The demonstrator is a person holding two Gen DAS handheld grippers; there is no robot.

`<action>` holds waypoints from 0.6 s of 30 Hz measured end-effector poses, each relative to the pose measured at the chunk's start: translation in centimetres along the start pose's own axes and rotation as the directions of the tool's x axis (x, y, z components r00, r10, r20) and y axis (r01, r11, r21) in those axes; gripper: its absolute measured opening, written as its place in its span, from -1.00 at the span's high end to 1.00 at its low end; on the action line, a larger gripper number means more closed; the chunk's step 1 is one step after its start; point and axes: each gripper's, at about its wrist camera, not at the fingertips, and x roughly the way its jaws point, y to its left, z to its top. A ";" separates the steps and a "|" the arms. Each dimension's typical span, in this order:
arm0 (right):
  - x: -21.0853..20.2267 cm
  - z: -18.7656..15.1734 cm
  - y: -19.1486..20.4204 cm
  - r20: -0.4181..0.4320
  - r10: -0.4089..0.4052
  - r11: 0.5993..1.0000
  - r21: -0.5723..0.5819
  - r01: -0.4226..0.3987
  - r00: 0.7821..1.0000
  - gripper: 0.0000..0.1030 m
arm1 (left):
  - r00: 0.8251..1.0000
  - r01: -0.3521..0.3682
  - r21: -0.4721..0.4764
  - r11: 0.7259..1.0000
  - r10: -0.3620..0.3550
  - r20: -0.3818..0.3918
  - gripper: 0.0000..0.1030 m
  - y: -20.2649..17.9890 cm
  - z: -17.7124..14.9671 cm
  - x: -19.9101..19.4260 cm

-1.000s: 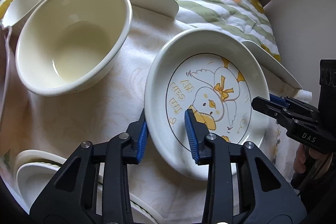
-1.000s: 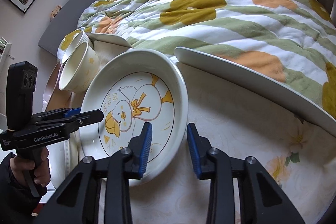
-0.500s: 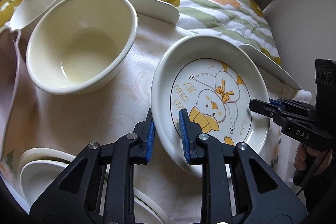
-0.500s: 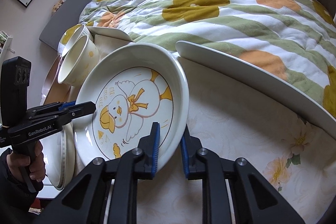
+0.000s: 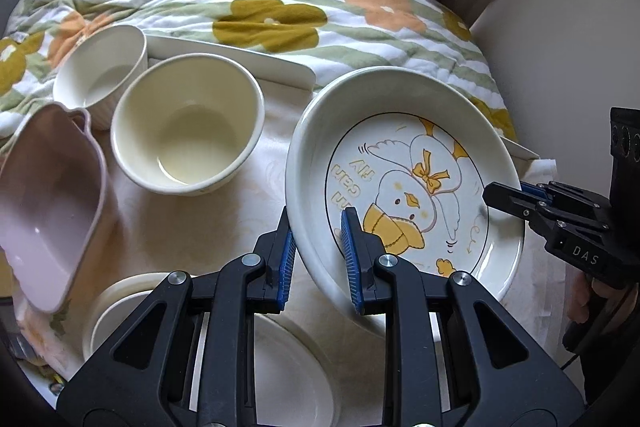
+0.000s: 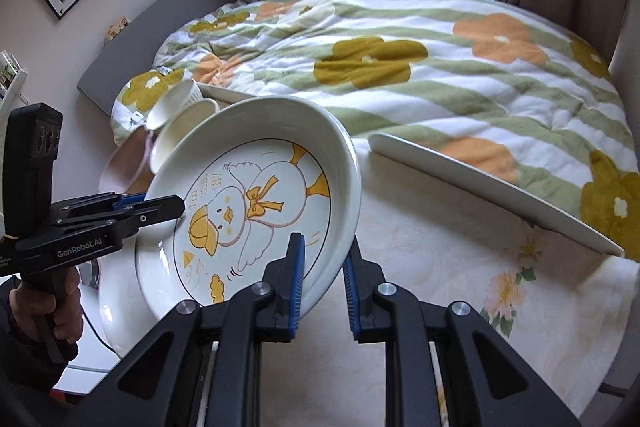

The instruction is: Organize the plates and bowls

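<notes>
A: What are the grippers doing?
B: The left gripper (image 5: 316,255) and right gripper (image 6: 323,281) each clamp opposite rims of the duck plate (image 5: 404,183), which hangs tilted between their jaws.
A: Beyond them?
B: A cream bowl (image 5: 188,123), then a small ribbed bowl (image 5: 100,67), left of the left jaws

A cream floral tablecloth (image 5: 248,195) covers the table, and on it the cream bowl (image 5: 188,123) stands with a ribbed white cup (image 5: 100,67) just behind-left of it, a tilted pink dish (image 5: 48,195) left, stacked white plates (image 5: 288,367) in front, and a striped flowered quilt (image 5: 256,3) behind.
</notes>
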 end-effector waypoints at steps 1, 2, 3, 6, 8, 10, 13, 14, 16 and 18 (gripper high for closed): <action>-0.6 -0.1 0.7 0.011 -0.004 1.000 0.003 0.004 1.000 0.67 | 1.000 0.007 0.007 1.000 -0.007 0.004 0.62 0.3 -0.2 -0.7; -1.2 -0.3 1.4 0.022 -0.010 1.000 0.005 0.010 1.000 0.67 | 1.000 0.013 0.015 1.000 -0.013 0.007 0.62 0.6 -0.3 -1.4; -1.7 -0.5 2.2 0.031 -0.018 1.000 0.007 0.018 0.999 0.67 | 1.000 0.016 0.024 1.000 -0.017 0.008 0.62 0.8 -0.5 -2.1; -2.8 -1.4 4.8 0.052 -0.043 0.999 0.016 0.043 0.998 0.67 | 1.000 0.016 0.053 0.998 -0.017 0.009 0.62 1.8 -1.2 -3.8; -3.2 -2.1 6.5 0.060 -0.051 0.998 0.027 0.050 0.997 0.67 | 1.000 0.008 0.074 0.997 -0.008 0.001 0.62 2.7 -2.0 -4.7; -3.2 -3.1 8.3 0.063 -0.067 0.997 0.036 0.065 0.996 0.67 | 1.000 0.020 0.078 0.997 -0.019 -0.013 0.62 4.0 -2.8 -5.5; -2.9 -4.7 10.5 0.066 -0.072 0.995 0.071 0.068 0.995 0.67 | 0.999 0.022 0.099 0.995 -0.019 -0.030 0.62 5.9 -4.1 -6.6; -2.8 -5.3 11.2 0.065 -0.073 0.994 0.085 0.067 0.995 0.67 | 0.999 0.021 0.108 0.994 -0.017 -0.038 0.62 6.5 -4.6 -6.9; -2.3 -6.5 12.6 0.061 -0.077 0.991 0.113 0.069 0.995 0.67 | 0.999 0.018 0.131 0.991 -0.012 -0.050 0.62 7.6 -5.6 -7.3; -1.8 -7.5 13.7 0.055 -0.083 0.988 0.136 0.074 0.995 0.67 | 0.998 0.016 0.155 0.988 -0.006 -0.063 0.62 8.6 -6.5 -7.6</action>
